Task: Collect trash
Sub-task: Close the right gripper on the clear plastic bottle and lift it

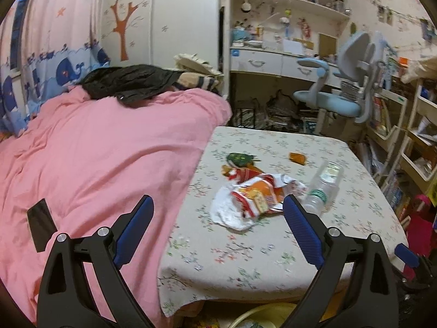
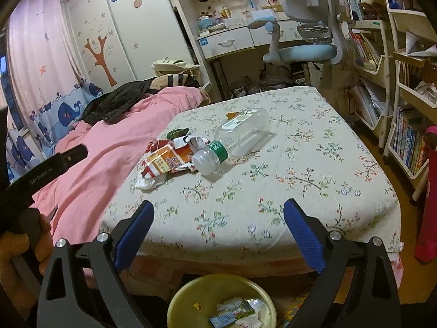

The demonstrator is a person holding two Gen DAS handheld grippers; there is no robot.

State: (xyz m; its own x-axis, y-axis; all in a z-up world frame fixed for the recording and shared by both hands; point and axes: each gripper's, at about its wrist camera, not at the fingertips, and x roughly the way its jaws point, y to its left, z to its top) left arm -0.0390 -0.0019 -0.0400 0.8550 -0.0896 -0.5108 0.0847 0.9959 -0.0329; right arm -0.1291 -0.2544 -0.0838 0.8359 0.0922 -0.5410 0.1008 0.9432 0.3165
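Bedroom clutter fills the far side: a white desk with shelves (image 1: 286, 5), a blue swivel chair (image 2: 306, 41) and bookshelves (image 2: 409, 125) along the right. Nearer, a bed with a flowered sheet (image 2: 314, 169) takes up the middle, and a rumpled pink quilt (image 1: 95, 150) covers its left half, with a black garment (image 1: 128, 82) lying at the quilt's far end.

On the sheet, just right of the quilt's edge, lies a crumpled white, red and orange snack bag (image 1: 251, 199). An empty clear plastic bottle (image 2: 235, 139) with a green label band lies on its side, its capped end touching the bag's right side. Farther back sit a dark green wrapper (image 1: 239, 159) and, apart to its right, a small orange wrapper (image 1: 297, 158).

Below the near edge of the bed stands a yellow bin (image 2: 218, 303) (a few scraps already lie inside).

Both tools hover short of the trash. The left gripper (image 1: 218, 216) has its blue fingers spread wide and holds nothing; the right gripper (image 2: 218, 218) likewise has its fingers wide apart over the near part of the sheet.
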